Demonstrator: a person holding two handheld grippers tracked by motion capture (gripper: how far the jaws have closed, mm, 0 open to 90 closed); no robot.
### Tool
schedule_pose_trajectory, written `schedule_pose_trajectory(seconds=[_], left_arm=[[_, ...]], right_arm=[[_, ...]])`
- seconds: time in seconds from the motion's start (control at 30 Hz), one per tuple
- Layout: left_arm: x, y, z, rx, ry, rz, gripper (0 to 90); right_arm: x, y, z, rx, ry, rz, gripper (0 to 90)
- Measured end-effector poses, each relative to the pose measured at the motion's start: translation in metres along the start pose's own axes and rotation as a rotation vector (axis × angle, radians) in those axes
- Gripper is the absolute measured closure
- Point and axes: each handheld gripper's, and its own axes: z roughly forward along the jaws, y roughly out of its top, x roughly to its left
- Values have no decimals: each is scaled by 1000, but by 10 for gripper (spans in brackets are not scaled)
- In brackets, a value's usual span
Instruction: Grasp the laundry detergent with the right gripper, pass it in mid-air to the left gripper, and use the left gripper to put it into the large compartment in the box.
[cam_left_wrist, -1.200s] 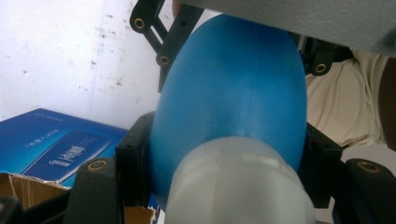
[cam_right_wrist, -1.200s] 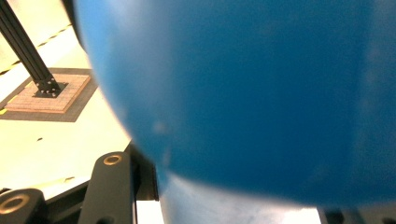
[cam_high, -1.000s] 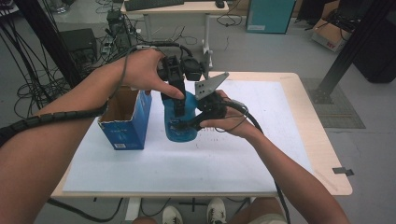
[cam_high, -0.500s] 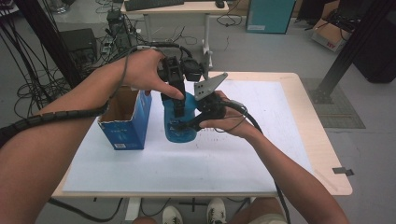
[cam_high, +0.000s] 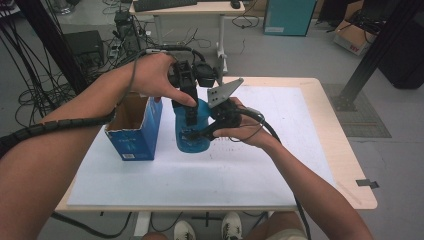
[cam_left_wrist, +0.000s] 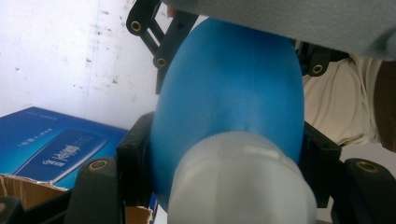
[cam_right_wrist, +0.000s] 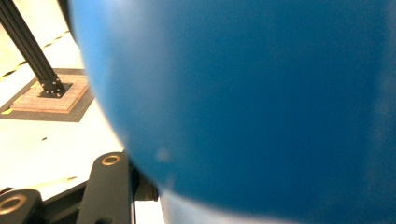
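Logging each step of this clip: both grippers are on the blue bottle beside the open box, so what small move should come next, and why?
Probably a lift straight up. The left gripper clamps the blue bottle near its white cap, the right gripper grips its body, and the open box stands right beside it, a likely place to put it.

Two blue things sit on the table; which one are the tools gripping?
The rounded blue bottle with the whitish cap, clamped by both the left tool and right tool. The open-topped blue cardboard box stands untouched beside it.
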Motion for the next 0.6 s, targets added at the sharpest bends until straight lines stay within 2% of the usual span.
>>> schedule_pose_trajectory(seconds=[0.13,0.17,0.23,0.6], left_arm=[[-1,0,-1,-2,6,-1,363],[-1,0,0,-10,20,-2,364],[-1,0,-1,-3,7,-3,363],[-1,1,-1,0,8,1,364]], right_arm=[[0,1,0,-3,-3,1,423],[0,1,-1,-2,-4,1,423],[0,1,-1,-1,-5,1,423],[1,0,-1,-2,0,3,422]])
